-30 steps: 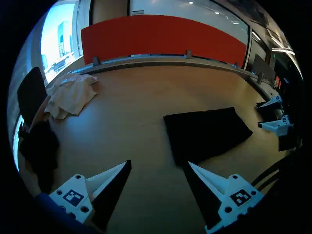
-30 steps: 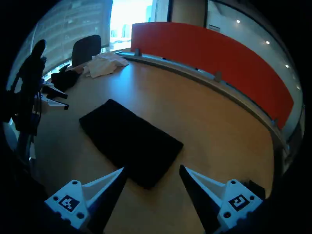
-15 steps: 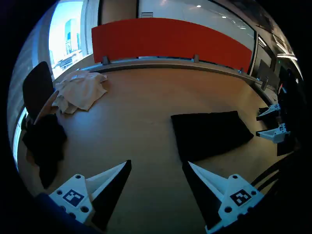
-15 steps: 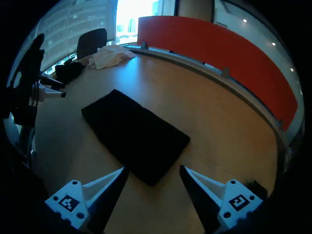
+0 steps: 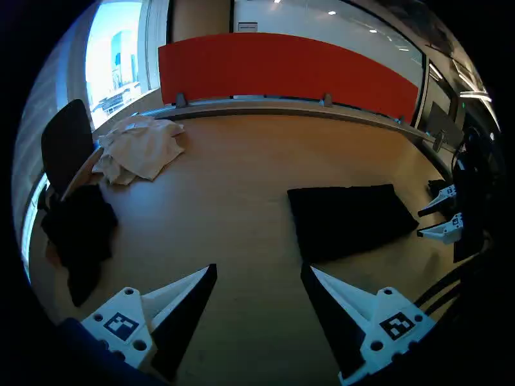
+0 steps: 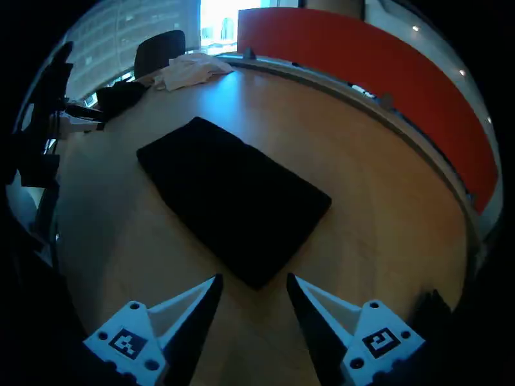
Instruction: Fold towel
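My left gripper [image 5: 257, 267] and right gripper [image 6: 254, 276] gape, both empty. Towel [image 6: 235, 199] flat mid-frame. White cloth [image 5: 141, 148] upper left, dark cloth [image 5: 80, 225] below it. Bare counter [image 5: 225, 193] rings towel's edges.

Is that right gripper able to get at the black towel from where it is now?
Probably yes: the right gripper is open, the towel has its near corner just ahead of the fingertips, and nothing sits between.

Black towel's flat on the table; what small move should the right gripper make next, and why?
Probably ease the right gripper forward and down onto the near corner of the black towel: its jaws stand open, that corner lies just ahead of its fingertips, and nothing is gripped yet.
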Demonstrator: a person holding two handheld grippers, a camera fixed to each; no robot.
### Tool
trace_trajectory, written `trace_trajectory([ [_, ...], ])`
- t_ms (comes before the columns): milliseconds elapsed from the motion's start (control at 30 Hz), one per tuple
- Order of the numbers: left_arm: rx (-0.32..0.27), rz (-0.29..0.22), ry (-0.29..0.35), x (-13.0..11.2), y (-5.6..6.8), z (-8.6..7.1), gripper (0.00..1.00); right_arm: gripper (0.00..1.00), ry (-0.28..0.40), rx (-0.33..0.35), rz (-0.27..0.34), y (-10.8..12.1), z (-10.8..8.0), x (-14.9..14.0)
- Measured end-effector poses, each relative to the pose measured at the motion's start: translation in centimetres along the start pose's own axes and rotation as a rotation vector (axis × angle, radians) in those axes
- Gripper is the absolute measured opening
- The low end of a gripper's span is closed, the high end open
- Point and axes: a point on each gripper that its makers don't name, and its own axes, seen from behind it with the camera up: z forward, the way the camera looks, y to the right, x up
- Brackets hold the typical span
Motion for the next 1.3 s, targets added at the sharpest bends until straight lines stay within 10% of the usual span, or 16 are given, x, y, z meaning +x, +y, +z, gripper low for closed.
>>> trace_trajectory([
  [733,0.008,0.000,0.001,-0.1,-0.6,-0.3,0.97,0.05,-0.039,0.039,0.015,-0.4,0.7,-0.9],
  [1300,0.010,-0.005,0.010,0.1,-0.9,-0.3,0.97,0.05,0.032,0.029,-0.054,-0.4,-0.7,3.4],
])
